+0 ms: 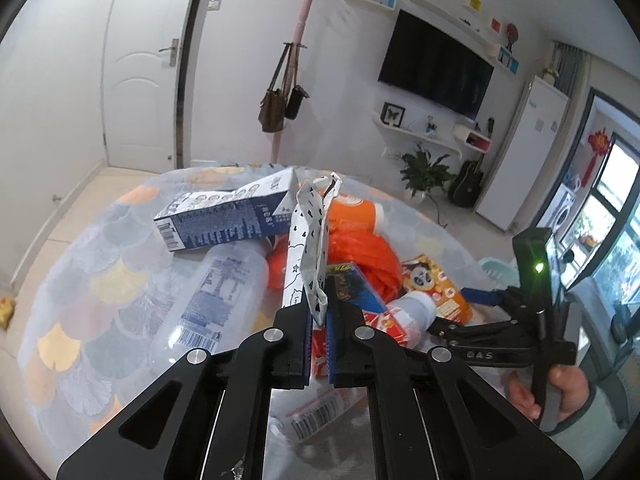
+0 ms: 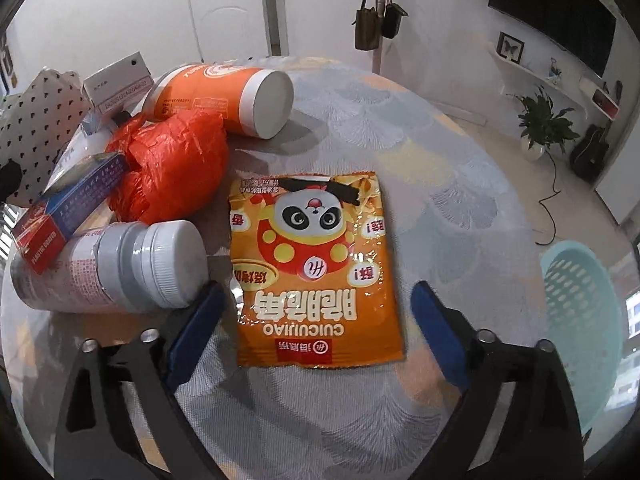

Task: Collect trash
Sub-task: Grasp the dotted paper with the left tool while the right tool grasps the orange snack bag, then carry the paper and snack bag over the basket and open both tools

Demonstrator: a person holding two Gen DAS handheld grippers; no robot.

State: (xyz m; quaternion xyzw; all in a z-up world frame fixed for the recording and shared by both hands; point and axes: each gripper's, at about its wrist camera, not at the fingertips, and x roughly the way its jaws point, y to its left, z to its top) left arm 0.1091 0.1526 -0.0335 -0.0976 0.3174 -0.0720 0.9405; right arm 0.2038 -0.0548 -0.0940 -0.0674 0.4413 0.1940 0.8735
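Round worktop [image 2: 420, 128] under a fan-patterned cloth, in a white room with wall television [image 1: 436, 68]. Left gripper [image 1: 319, 316] jaws clamp a spotted white paper bag [image 1: 310, 236]; right gripper [image 2: 318, 332] jaws spread astride a flat orange snack packet [image 2: 312, 268].

Snack packet [image 2: 316, 268] flat on table [image 2: 460, 152] between my right fingers; jar [image 2: 120, 268] lying just left, crumpled bag [image 2: 172, 168] behind it, canister [image 2: 224, 98] farther back, basket [image 2: 580, 312] right.

We see: orange snack pack [image 2: 316, 268] with panda print; orange bag [image 2: 172, 168]; white paper bag [image 1: 310, 248] with black spots; fan-patterned tablecloth [image 2: 440, 152]; teal basket [image 2: 580, 320].
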